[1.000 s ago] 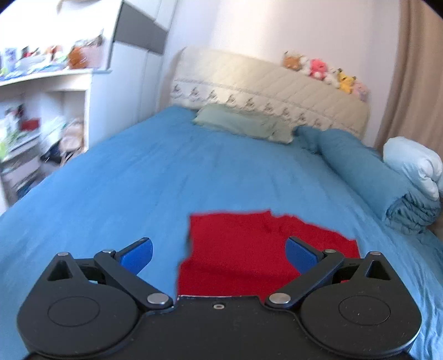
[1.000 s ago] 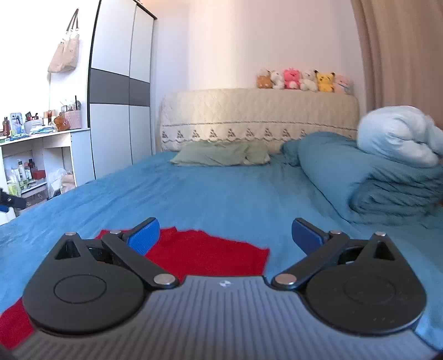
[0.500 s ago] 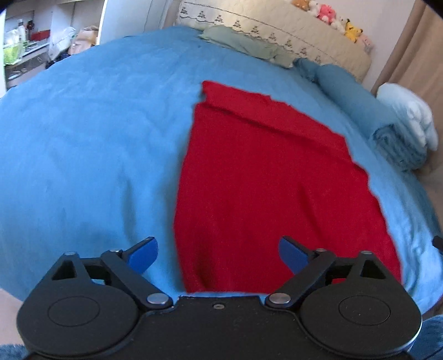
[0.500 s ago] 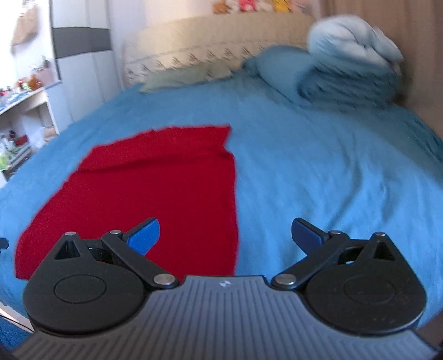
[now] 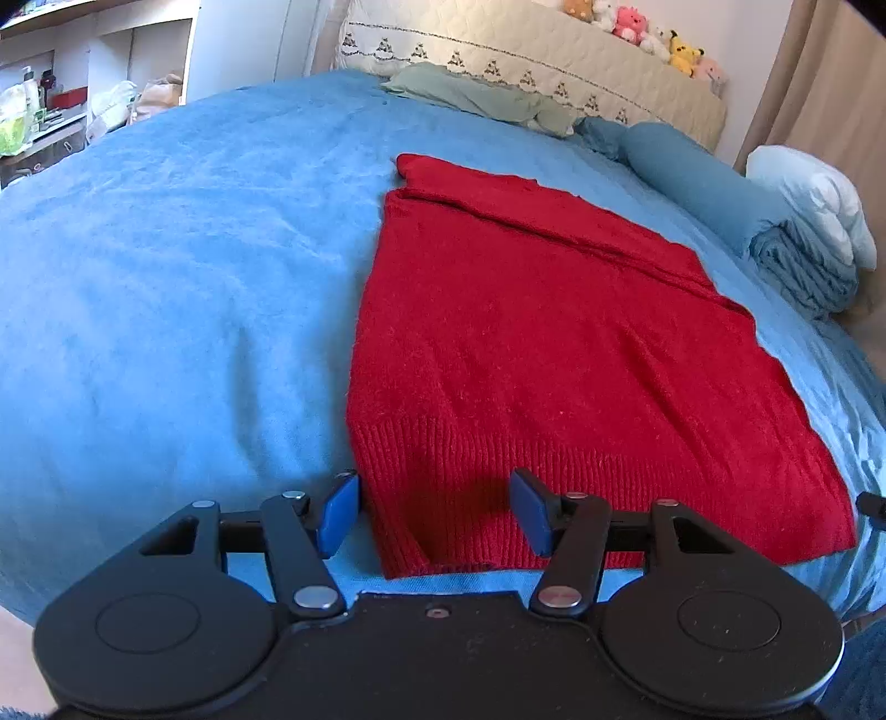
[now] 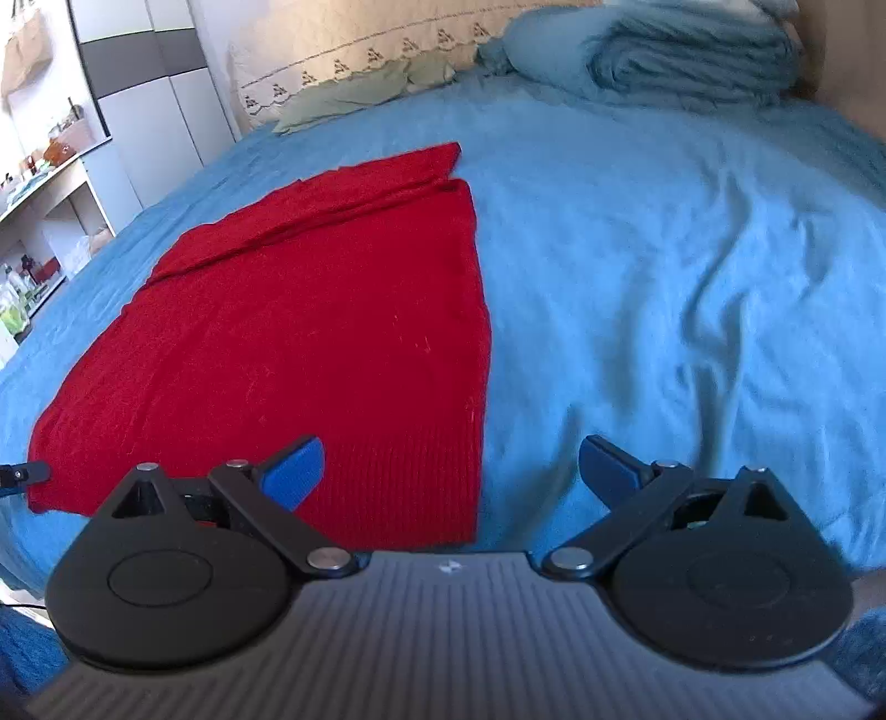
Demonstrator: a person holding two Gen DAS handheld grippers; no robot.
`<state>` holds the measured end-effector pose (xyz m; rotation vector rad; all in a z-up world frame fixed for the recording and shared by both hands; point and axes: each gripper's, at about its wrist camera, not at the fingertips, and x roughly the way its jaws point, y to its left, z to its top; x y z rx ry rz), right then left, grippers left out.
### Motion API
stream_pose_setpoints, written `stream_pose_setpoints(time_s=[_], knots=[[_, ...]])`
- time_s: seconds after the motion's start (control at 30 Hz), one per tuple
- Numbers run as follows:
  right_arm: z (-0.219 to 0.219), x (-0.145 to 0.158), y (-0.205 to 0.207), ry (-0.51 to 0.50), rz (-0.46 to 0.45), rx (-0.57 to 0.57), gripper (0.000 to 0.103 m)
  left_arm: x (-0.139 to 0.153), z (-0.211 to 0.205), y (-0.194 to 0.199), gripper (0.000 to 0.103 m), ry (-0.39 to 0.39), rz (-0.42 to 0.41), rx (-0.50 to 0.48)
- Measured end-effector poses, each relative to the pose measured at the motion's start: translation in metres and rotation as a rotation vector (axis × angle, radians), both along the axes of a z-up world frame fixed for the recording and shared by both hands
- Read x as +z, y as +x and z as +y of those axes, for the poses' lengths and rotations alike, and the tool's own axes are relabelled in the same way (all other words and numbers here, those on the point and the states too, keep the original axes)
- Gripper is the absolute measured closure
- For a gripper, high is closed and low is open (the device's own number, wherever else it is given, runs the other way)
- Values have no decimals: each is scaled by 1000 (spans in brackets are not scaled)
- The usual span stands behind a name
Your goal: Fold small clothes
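Two grippers hang over one red sweater on a blue bed. In the left wrist view the sweater [image 5: 559, 354] fills the centre and right of the frame, lying flat with its ribbed hem toward the bottom and a folded-over band along its far edge, upper centre. The left gripper [image 5: 434, 512] sits at the bottom centre with its blue fingers [image 5: 339, 512] spread apart — one just off the sweater's near left corner over the bed [image 5: 166, 288], the other over the ribbed hem; whether they touch the cloth cannot be told. A green pillow [image 5: 470, 97] lies at top centre against the headboard [image 5: 554, 61], plush toys [image 5: 631, 30] line its top, and a rolled quilt [image 5: 775, 221] sits at the upper right. In the right wrist view the sweater [image 6: 310, 332] spreads across the left and centre, its near right corner at lower centre. The right gripper [image 6: 451, 471] is released too, wide apart — its left finger [image 6: 293, 471] over the hem, its right one over bare bed [image 6: 692, 277]. A wardrobe [image 6: 144, 99] stands at the upper left.
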<state>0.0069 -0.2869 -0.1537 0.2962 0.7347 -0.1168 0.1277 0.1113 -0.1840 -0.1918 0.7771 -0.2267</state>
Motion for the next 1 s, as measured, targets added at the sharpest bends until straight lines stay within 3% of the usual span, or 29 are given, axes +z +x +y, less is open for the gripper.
stream_pose_setpoints(time_s=[0.37, 0.47, 0.53, 0.7, 0.77, 0.87, 1.0], knots=[[6, -3, 2, -21, 24, -5, 0, -1, 14, -2, 44, -135, 23, -5], [4, -6, 4, -29, 46, -10, 7, -3, 7, -1, 44, -113, 30, -29], [3, -8, 5, -19, 50, -12, 11, -4, 6, -1, 49, -96, 34, -26], [5, -7, 4, -22, 42, 11, 21, -6, 19, -1, 77, -124, 56, 22], [6, -6, 3, -31, 30, 16, 28, -5, 23, -1, 80, -140, 63, 31], [9, -1, 1, -30, 4, 31, 29, -5, 20, -1, 80, -127, 63, 27], [13, -10, 7, -54, 53, 43, 31, -7, 19, 2, 80, -122, 73, 24]])
